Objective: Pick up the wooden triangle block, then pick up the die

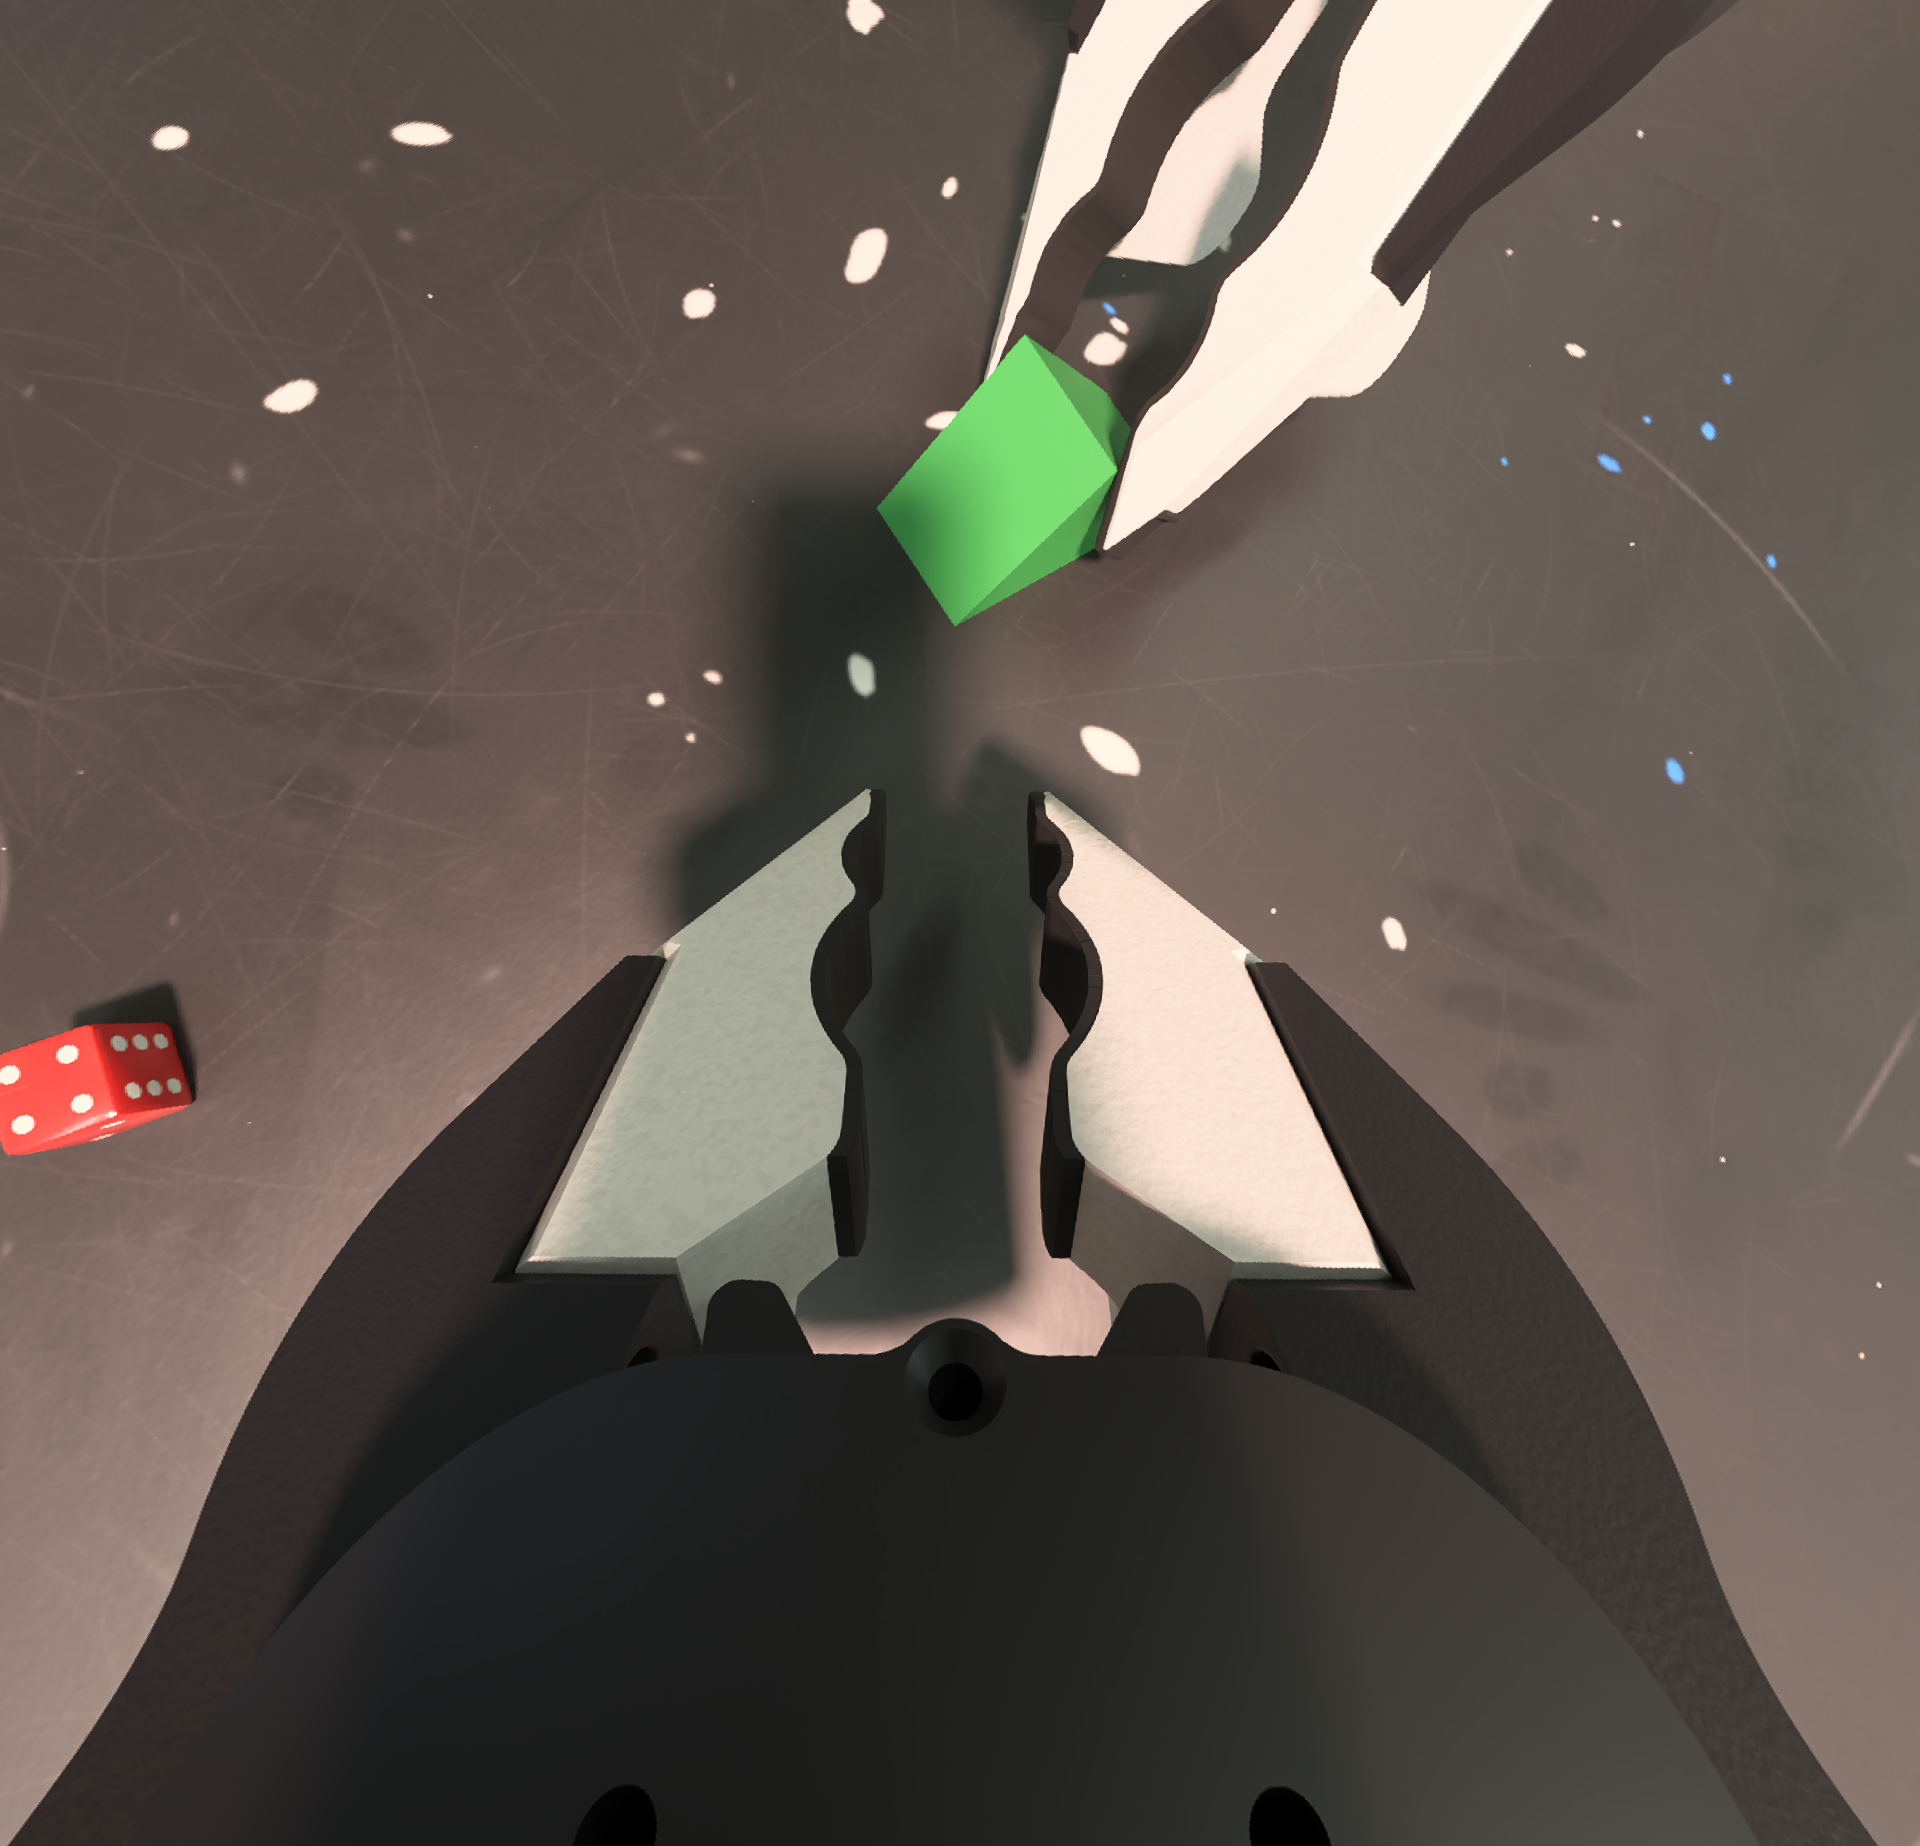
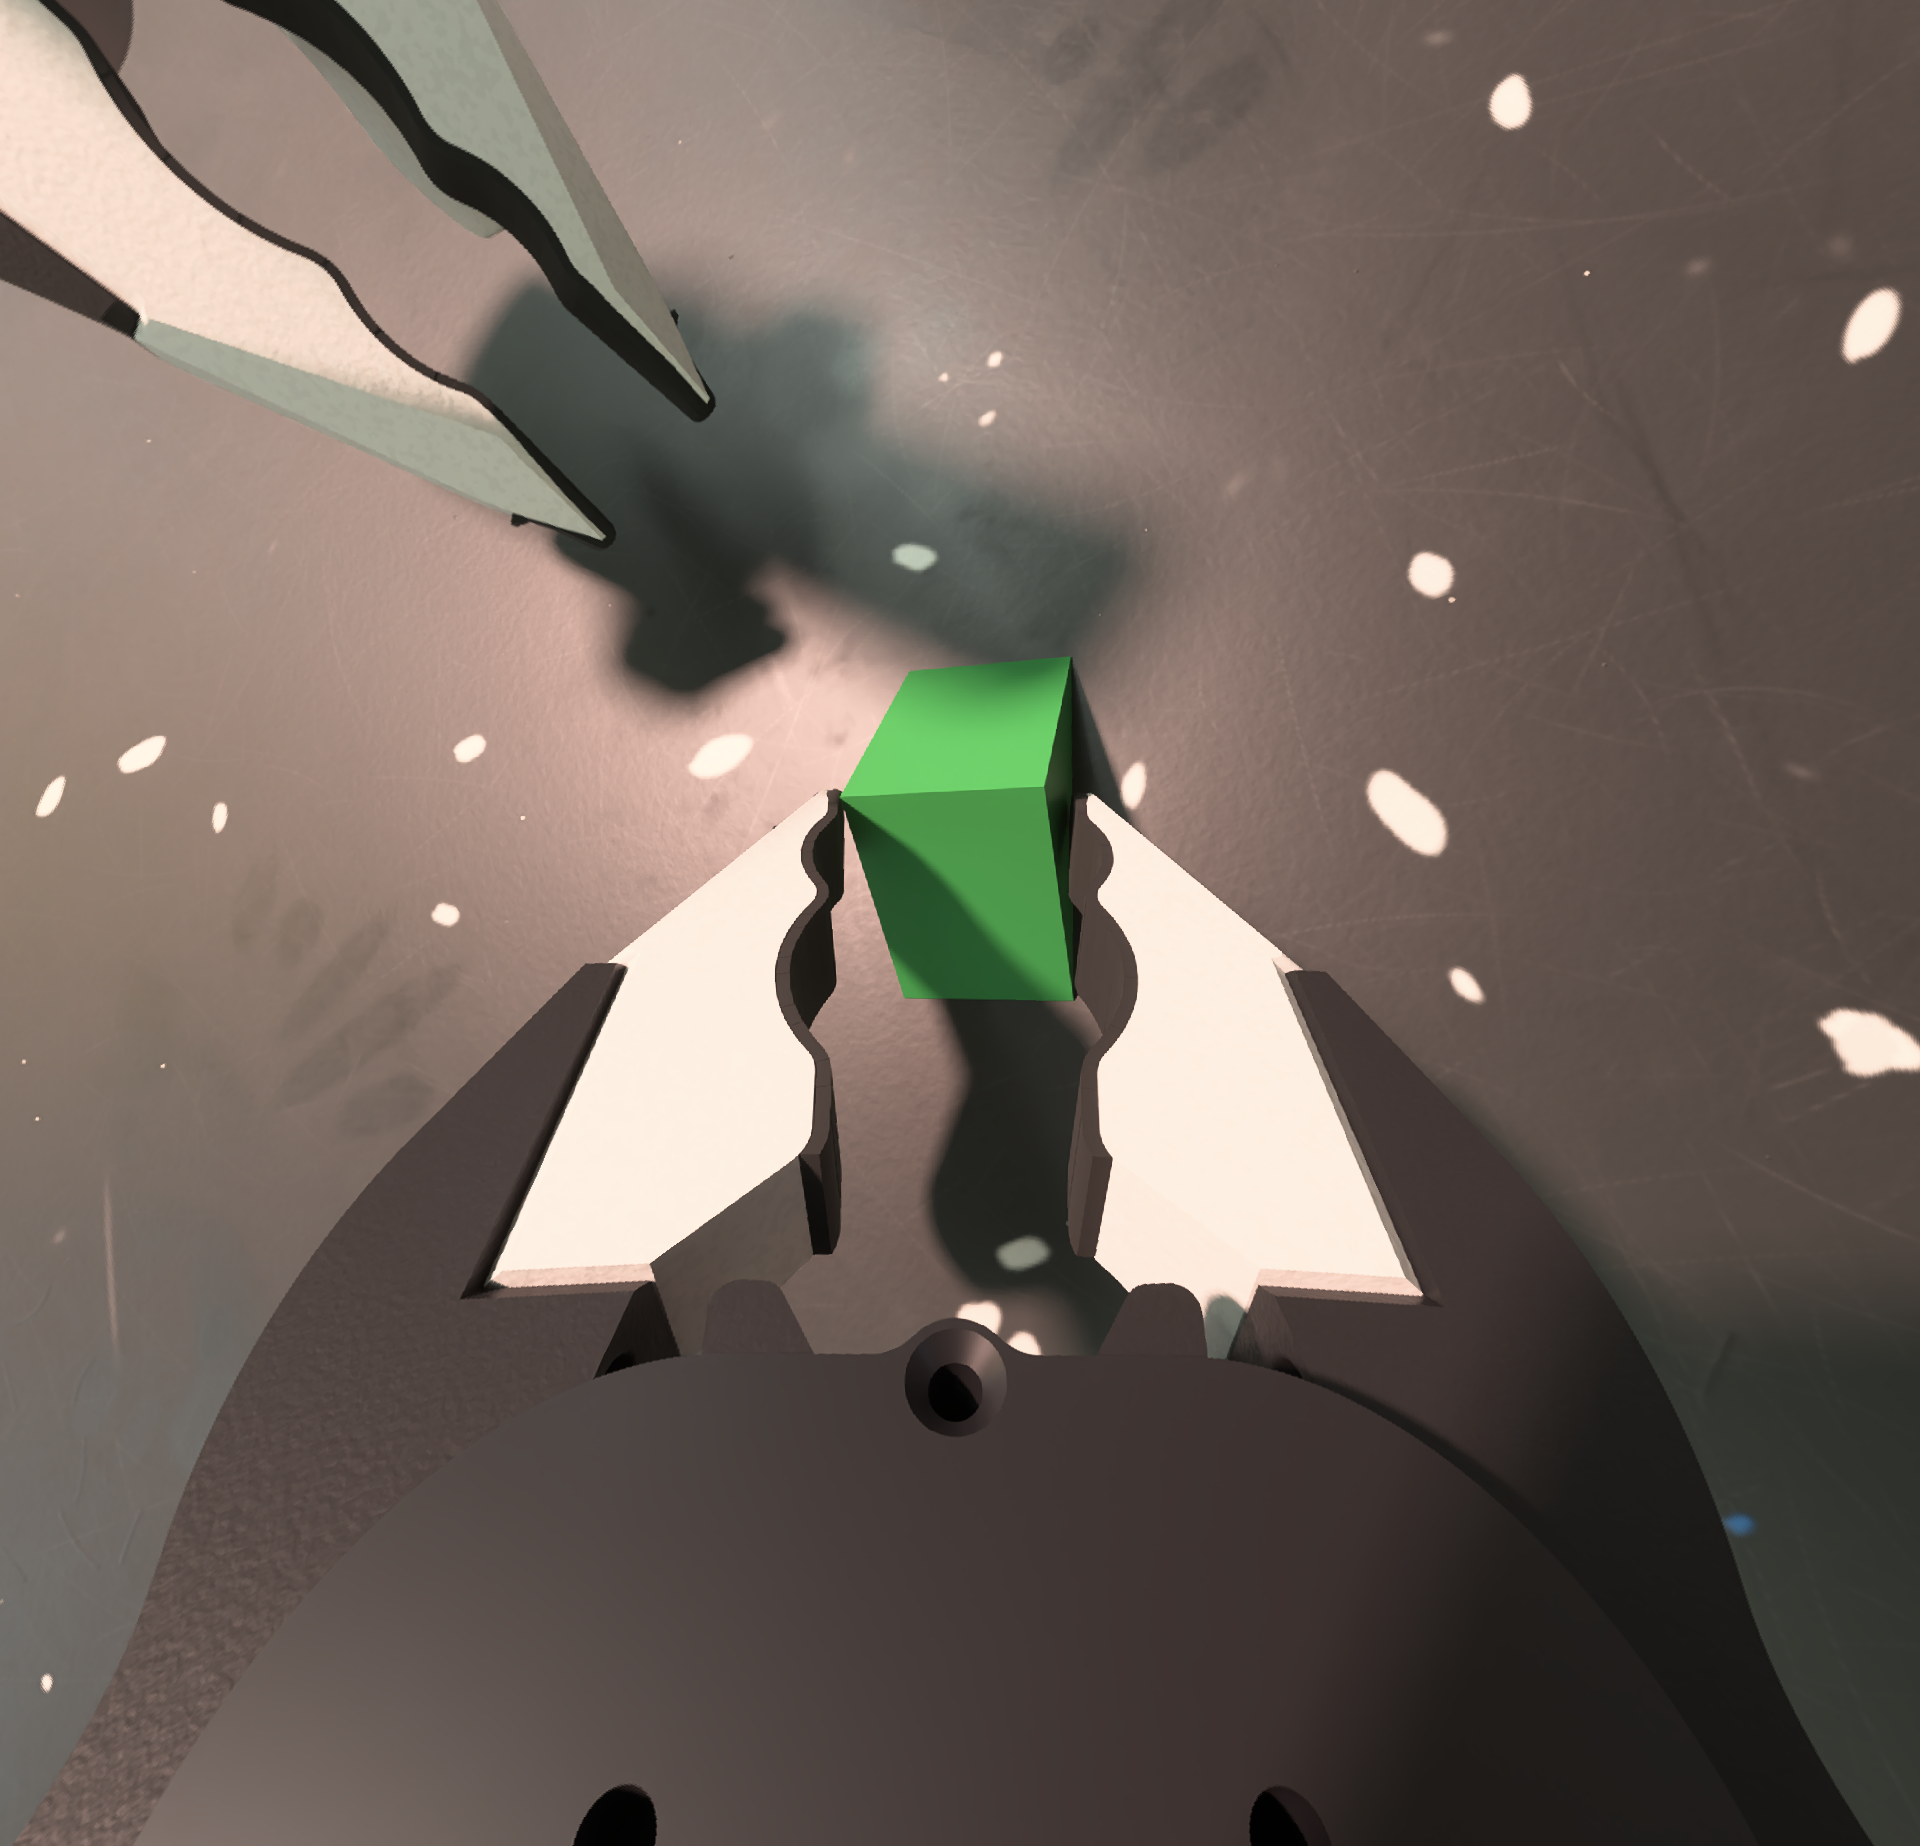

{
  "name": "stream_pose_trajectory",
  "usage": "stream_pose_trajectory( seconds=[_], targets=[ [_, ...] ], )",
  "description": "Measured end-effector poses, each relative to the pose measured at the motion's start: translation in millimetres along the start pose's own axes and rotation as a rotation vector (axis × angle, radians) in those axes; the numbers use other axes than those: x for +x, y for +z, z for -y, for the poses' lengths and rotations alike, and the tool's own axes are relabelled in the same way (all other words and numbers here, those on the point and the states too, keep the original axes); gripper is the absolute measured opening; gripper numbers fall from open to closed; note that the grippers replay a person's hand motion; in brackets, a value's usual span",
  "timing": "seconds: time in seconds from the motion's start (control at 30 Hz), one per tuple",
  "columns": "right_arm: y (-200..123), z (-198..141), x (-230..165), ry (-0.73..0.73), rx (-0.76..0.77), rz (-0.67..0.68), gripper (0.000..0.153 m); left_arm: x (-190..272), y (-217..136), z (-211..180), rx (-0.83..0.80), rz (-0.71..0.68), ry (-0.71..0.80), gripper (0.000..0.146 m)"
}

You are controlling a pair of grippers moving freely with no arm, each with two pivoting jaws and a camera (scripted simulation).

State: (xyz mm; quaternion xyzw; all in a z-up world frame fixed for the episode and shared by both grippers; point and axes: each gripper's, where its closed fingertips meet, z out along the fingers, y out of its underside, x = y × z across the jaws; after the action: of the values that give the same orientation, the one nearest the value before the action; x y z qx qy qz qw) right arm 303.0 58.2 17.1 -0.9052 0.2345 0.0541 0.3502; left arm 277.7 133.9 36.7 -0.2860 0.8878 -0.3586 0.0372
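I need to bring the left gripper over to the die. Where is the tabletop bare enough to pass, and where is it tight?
Bare: the wide stretch of table between the die and the left gripper, plus the surface to that gripper's right. Crowded: straight ahead, where the right gripper holds the green block, with the left gripper's tips close by.

No readable text, labels, brands or signs anywhere for you here. Only markings are the white pips on the red die (image 1: 91,1087), which sits on the dark scratched table (image 1: 416,570) at your left wrist view's left edge. You can count six pips on the side face and four on the top face, which the frame edge cuts off. A third, lower face is too foreshortened to count.
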Motion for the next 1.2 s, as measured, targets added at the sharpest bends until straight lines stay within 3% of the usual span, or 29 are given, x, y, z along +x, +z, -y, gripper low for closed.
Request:
stream_pose_trajectory(
  seconds=[0.5,0.63,0.73,0.87,1.1,1.2],
  targets=[
    [-3.4,1.6,12.6,-0.022,-0.007,-0.001,0.043,8.4,13.2,9.8,0.058,0.021,-0.068,0.025],
    [-6.8,0.1,13.2,-0.026,0.002,0.012,0.043,4.5,-2.6,9.8,0.102,0.039,-0.078,0.026],
    [-12.2,-1.2,13.2,-0.019,0.017,0.014,0.043,-29.0,-31.3,4.2,0.155,0.151,-0.132,0.027],
    [-17.1,-2.5,13.7,-0.005,0.040,0.021,0.043,-97.0,-59.0,-9.2,0.138,0.417,-0.162,0.029],
    [-24.5,-1.5,13.4,0.001,0.066,0.014,0.043,-157.0,-49.9,-33.7,-0.022,0.606,-0.076,0.033],
    [-29.3,-0.9,13.9,0.011,0.081,0.006,0.043,-163.2,-42.9,-38.8,-0.061,0.598,-0.053,0.034]
  ],
)
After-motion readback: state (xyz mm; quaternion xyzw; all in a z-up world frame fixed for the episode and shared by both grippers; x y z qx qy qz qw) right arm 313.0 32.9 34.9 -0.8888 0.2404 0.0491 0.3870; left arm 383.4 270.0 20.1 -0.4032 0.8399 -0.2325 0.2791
